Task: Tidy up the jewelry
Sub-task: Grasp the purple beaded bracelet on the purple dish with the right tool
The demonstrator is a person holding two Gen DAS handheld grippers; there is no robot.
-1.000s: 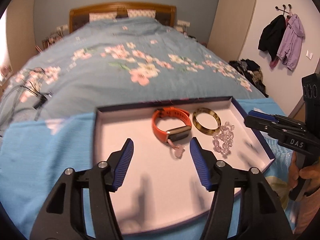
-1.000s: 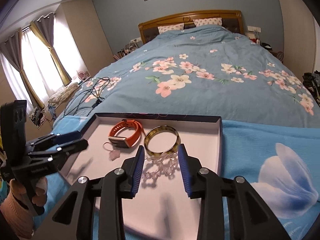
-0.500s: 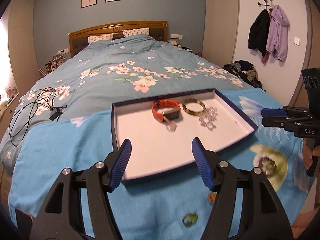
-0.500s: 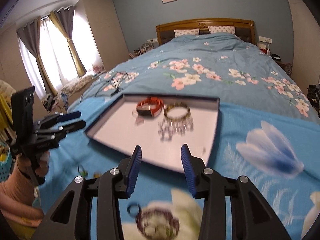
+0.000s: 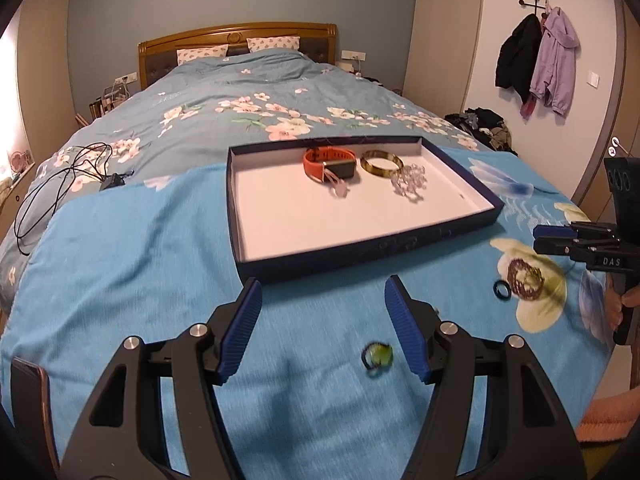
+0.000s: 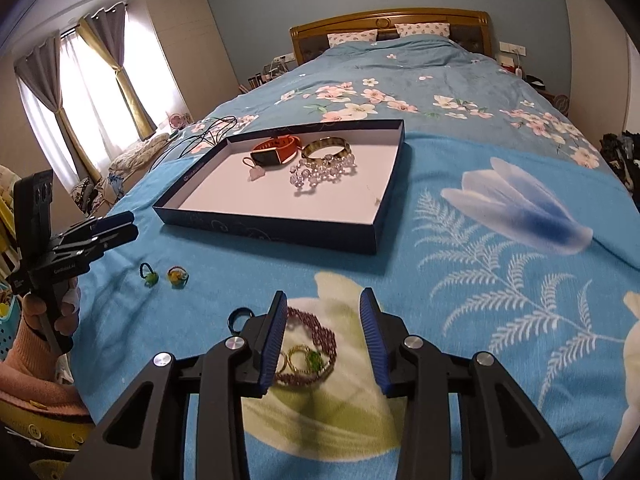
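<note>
With an orange watch band (image 6: 278,148), a gold bangle (image 6: 326,146) and clear beads (image 6: 322,172) already in the shallow navy tray (image 6: 276,224) on the bed, the left gripper (image 5: 322,330) hangs wide and empty over a small green ring (image 5: 377,354) while the right gripper (image 6: 323,340), its jaws narrowing on nothing yet, frames the purple bead bracelet (image 6: 310,350), likely the next pickups.

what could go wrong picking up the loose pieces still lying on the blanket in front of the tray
1. The gold rings lie inside the purple bead bracelet, so the right gripper, whose fingers are closing with nothing pressed between them, may snag several pieces at once.
2. The small green-stone ring and dark ring lie on the soft blanket; the fingers could pinch fabric instead.
</note>
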